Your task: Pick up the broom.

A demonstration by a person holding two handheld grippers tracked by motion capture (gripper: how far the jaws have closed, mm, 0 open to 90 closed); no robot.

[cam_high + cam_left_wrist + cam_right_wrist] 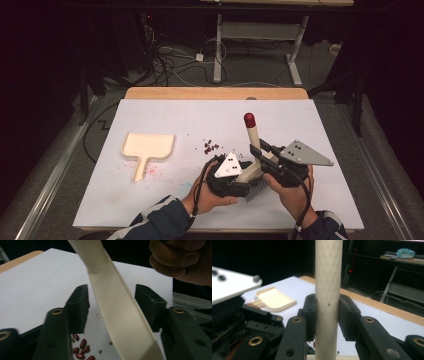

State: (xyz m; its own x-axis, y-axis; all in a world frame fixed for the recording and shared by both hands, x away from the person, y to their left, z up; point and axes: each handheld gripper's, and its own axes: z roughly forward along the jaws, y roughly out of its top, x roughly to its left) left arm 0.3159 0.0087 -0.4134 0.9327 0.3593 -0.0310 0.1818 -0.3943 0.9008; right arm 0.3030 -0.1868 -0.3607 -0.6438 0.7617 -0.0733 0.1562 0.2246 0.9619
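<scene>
You are holding the brush [254, 150] low and right of centre in the high view, its red-capped handle tilting up toward the top of the frame and its grey bristles pointing down at the desk [165, 200]. Your right hand-held gripper [262, 150] is clamping the handle — in the right gripper view both pads are pressing on the cream shaft [328, 302], so this hand is carrying the brush. Your left hand-held gripper [243, 161] is sitting just left of it, around the flat neck of the brush [117, 315]; in the left gripper view the jaws are standing either side of the neck with gaps showing, not yet pressing, so it is not gripping. This looks like a two-handed steadying of the brush above the beans [210, 146], which are lying scattered just up and left of the grippers.

The dustpan [147, 150] is waiting at mid-left, well apart from the beans, mouth toward the top of the frame, handle toward you — probably where the beans are meant to go.

The desk is carrying a white sheet with faint reddish specks near the dustpan. Beyond it, cables [170, 65] are trailing over a dark floor beneath another table's legs [218, 50].
</scene>
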